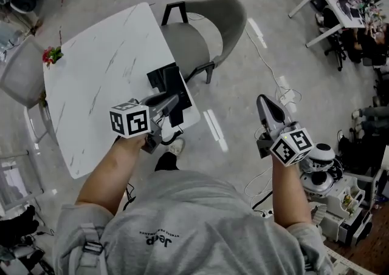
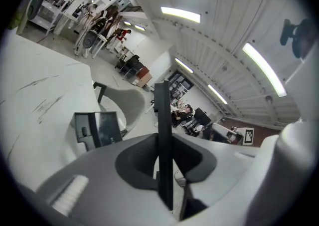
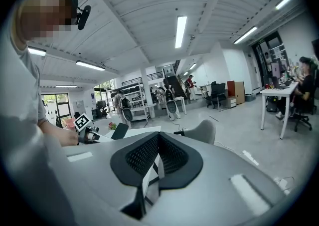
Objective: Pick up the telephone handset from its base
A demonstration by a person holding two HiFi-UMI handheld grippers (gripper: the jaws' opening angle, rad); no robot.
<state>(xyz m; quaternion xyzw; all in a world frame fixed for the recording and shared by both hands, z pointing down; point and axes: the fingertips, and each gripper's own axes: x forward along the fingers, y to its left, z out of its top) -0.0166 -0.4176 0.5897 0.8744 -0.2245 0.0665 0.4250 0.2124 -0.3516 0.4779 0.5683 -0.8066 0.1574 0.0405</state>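
My left gripper (image 1: 172, 105) is shut on the black telephone handset (image 2: 163, 115), which stands edge-on between its jaws. The handset hangs just above the black telephone base (image 1: 164, 79), apart from it. That base (image 2: 97, 129) sits on the white marble table (image 1: 103, 79) near its right edge. Off the table to the right, my right gripper (image 1: 262, 101) is shut with nothing in it. In the right gripper view its jaws (image 3: 158, 142) meet, and the left gripper (image 3: 82, 122) shows far left with the handset (image 3: 119, 130).
A grey chair (image 1: 206, 37) stands behind the table's right corner. A small pot of flowers (image 1: 52, 55) sits at the table's left edge. Cables (image 1: 273, 79) run over the floor on the right. A white desk (image 1: 331, 6) and a white machine (image 1: 319, 167) stand further right.
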